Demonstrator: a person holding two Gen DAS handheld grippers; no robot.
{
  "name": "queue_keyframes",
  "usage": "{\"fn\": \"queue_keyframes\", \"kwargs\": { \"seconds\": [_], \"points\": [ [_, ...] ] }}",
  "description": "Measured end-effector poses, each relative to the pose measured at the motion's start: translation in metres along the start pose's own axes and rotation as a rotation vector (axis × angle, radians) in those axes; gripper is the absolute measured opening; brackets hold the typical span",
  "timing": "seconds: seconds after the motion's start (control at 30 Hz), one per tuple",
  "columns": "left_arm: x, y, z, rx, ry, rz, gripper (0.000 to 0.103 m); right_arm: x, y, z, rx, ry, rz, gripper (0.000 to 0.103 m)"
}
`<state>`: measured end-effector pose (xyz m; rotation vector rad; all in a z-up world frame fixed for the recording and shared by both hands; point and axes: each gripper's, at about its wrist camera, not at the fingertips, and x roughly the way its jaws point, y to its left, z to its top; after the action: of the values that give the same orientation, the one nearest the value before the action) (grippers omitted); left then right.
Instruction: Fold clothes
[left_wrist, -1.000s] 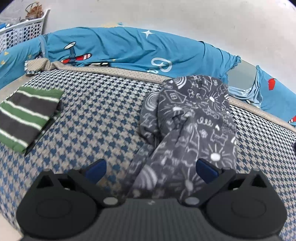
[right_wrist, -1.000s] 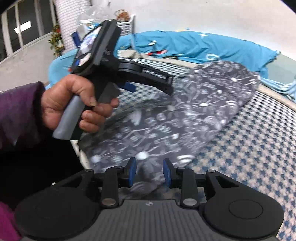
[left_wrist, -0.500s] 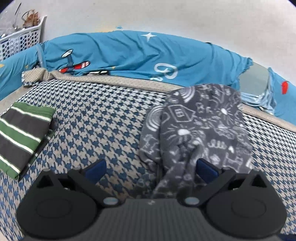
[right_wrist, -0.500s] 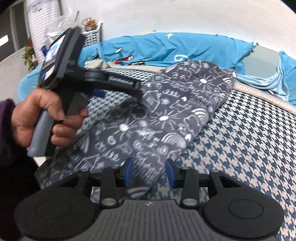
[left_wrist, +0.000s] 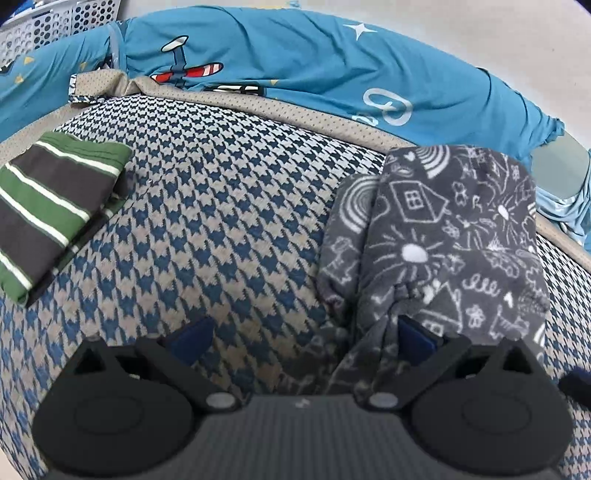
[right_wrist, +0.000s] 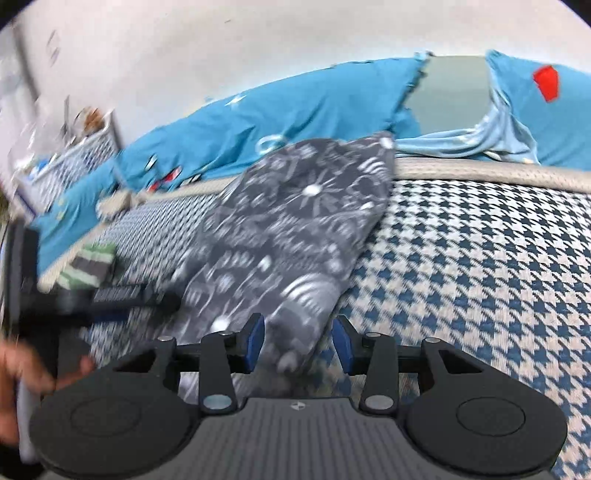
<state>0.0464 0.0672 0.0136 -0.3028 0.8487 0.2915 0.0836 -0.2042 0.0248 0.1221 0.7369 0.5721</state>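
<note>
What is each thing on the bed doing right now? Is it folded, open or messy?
Grey doodle garment: partly folded, near end bunched between both grippers.
Striped green garment: folded flat, set aside.
Blue bedding: rumpled along the far edge.
Left gripper: open wide.
Right gripper: jaws opening, cloth between them, not pinched.
White basket: contents unclear.

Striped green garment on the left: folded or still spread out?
Folded. The striped green garment lies as a compact rectangle with stacked layers showing at its edge, flat on the houndstooth cover.
</note>
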Motion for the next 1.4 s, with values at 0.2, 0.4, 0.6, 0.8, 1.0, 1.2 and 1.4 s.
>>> {"fn": "queue_keyframes", "kwargs": {
  "seconds": [0.2,0.4,0.6,0.8,1.0,1.2,1.4],
  "points": [
    [0.003,0.001,-0.001,0.003,0.002,0.007,0.103,0.027,-0.029,0.024,0.107,-0.059,-0.016,0.046],
    [0.006,0.004,-0.001,-0.007,0.015,-0.006,0.103,0.053,-0.051,0.039,0.188,-0.103,-0.004,0.052],
    [0.007,0.005,-0.002,-0.007,0.014,-0.013,0.103,0.073,-0.071,0.053,0.233,-0.142,0.004,0.055],
    [0.009,0.009,-0.003,-0.014,0.018,-0.023,0.103,0.092,-0.086,0.063,0.261,-0.169,0.030,0.055],
    [0.010,0.011,-0.003,-0.024,0.023,-0.030,0.103,0.111,-0.088,0.066,0.238,-0.147,0.048,0.055],
    [0.011,0.014,-0.004,-0.026,0.025,-0.036,0.103,0.124,-0.091,0.067,0.250,-0.144,0.096,0.056],
    [0.010,0.015,-0.005,-0.021,0.023,-0.036,0.103,0.137,-0.087,0.069,0.271,-0.154,0.149,0.058]
  ]
}}
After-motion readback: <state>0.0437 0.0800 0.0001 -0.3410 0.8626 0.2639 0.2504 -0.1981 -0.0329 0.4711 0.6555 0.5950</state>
